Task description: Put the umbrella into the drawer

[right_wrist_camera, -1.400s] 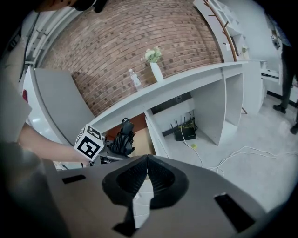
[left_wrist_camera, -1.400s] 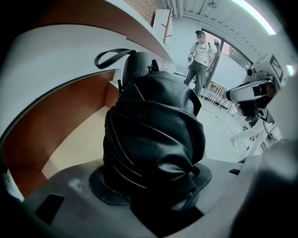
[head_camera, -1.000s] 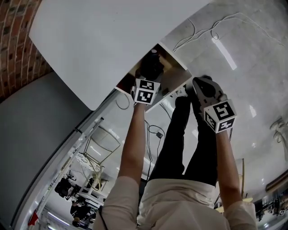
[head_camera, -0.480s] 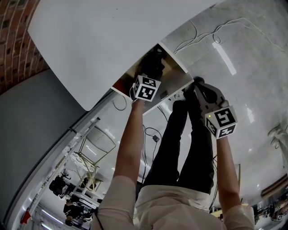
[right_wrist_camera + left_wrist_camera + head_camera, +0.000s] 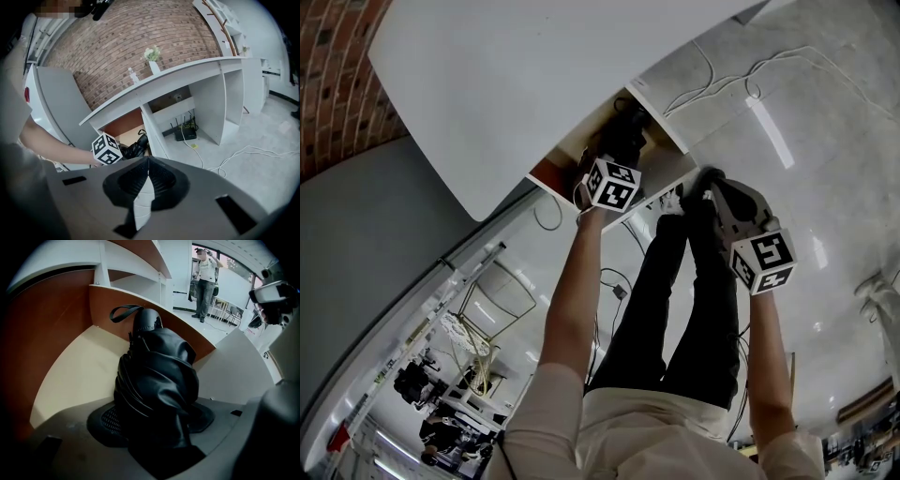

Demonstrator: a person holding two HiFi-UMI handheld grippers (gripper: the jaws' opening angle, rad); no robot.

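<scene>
The black folded umbrella (image 5: pixel 154 380) has its strap end pointing into the open drawer (image 5: pixel 75 366), which has a pale floor and brown walls. My left gripper (image 5: pixel 154 425) is shut on the umbrella's near end and holds it above the drawer floor. In the head view, the left gripper (image 5: pixel 617 161) reaches into the drawer (image 5: pixel 555 171) under the white desk, with the umbrella (image 5: pixel 625 139) dark inside. My right gripper (image 5: pixel 705 184) hangs beside the drawer, to the right of the left one. Its jaws meet in the right gripper view (image 5: pixel 147 174), with nothing between them.
A white desk top (image 5: pixel 516 84) spans above the drawer, in front of a brick wall. A vase of flowers (image 5: pixel 153 58) stands on it. Cables (image 5: pixel 243 152) lie on the pale floor, and a box with wires (image 5: pixel 186 132) sits under the desk. A person (image 5: pixel 205 280) stands far off.
The left gripper has pushed a little further into the drawer with the umbrella. The right gripper has barely moved beside it.
</scene>
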